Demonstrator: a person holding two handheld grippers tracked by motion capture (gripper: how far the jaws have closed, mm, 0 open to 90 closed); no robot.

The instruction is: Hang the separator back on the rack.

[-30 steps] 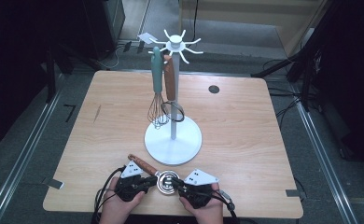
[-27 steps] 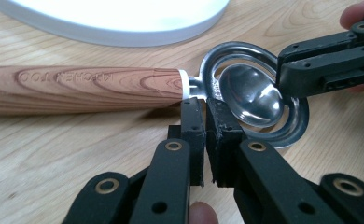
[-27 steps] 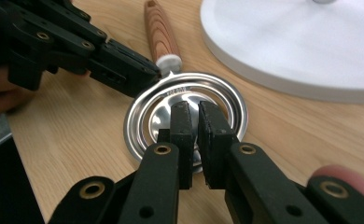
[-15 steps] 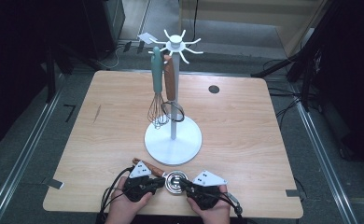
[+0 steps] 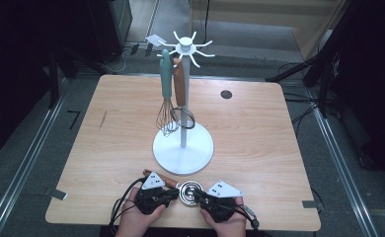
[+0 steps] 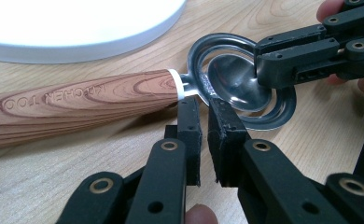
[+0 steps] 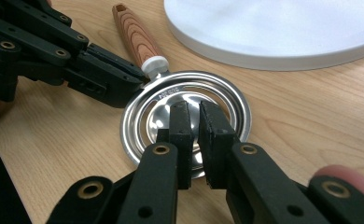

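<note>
A utensil with a wooden handle (image 6: 77, 100) and a round steel head (image 5: 189, 190) lies flat near the table's front edge. My left gripper (image 6: 203, 100) points at the thin metal neck where handle and head meet. Its jaws are shut to a slit, and I cannot tell whether metal is pinched. My right gripper (image 7: 194, 107) reaches over the steel head (image 7: 143, 116) from the other side, jaws likewise shut, tips over the inner cup. In the high view the left gripper (image 5: 173, 193) and the right gripper (image 5: 200, 195) face each other across the head.
A white stand with a round base (image 5: 183, 148) rises just behind the utensil. A teal-handled whisk (image 5: 167, 118) and a brown-handled tool (image 5: 179, 84) hang from it. Bare wood lies left and right of the base. The front table edge is right below the hands.
Both hands and the grippers have shifted slightly to the right along the front edge. The steel head stays between them, and the jaws look the same.
</note>
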